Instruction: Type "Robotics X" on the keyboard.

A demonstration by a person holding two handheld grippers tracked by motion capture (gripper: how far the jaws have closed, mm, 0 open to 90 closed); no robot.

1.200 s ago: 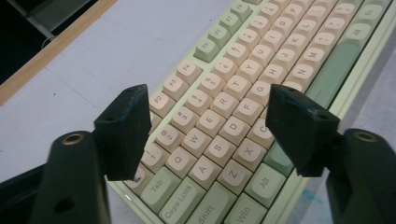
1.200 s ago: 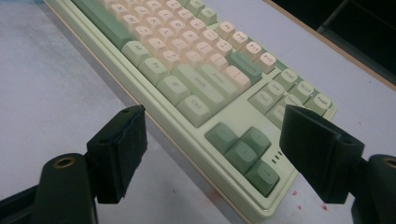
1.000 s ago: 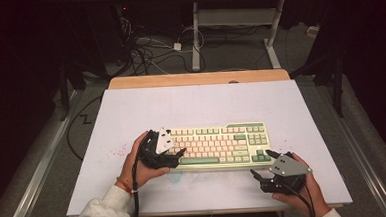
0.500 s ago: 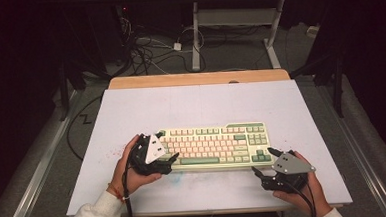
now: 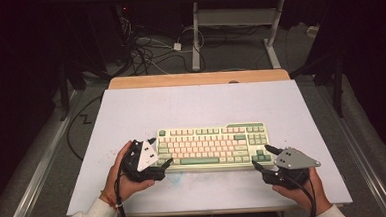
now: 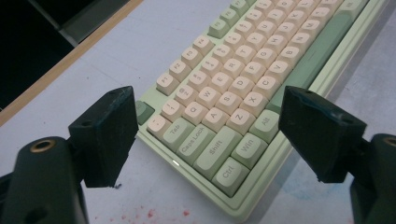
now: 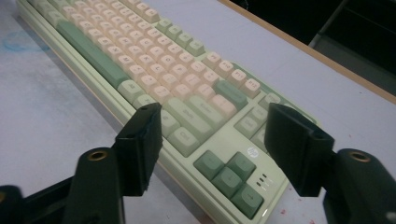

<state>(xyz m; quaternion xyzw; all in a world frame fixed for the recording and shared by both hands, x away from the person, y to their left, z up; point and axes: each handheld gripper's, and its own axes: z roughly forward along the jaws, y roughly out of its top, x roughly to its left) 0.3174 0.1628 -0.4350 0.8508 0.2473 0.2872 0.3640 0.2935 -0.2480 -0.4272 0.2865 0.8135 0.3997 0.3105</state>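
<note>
1. Keyboard position. The keyboard (image 5: 210,146) lies flat on the white bench (image 5: 201,105), nearer your edge than the far wooden edge, with its long side running across in front of you. Its case is pale green, and its keys are cream and green. No box, tray or other container stands on the bench, and nothing rests on the keys.

2. Left tongs. Your left tongs (image 5: 165,162) sit at the near left corner of the keyboard. In the left gripper view, the left tongs (image 6: 205,135) stand wide apart, with 1 jaw over the bare bench beside the Tab row and the other over the front edge near the Alt key. The corner with the Ctrl, Win and Shift keys lies between the 2 jaws. The pads do not press on the case.

3. Right tongs. Your right tongs (image 5: 262,157) sit at the near right corner of the keyboard. In the right gripper view, the right tongs (image 7: 212,144) frame the arrow-key cluster, with 1 jaw at the front edge and the other beyond the right end. The jaws have just been closing, with the corner between them. A gap remains on both sides, so the tongs grip nothing.

4. Bench surface. Small red specks mark the bench near both front corners.
</note>
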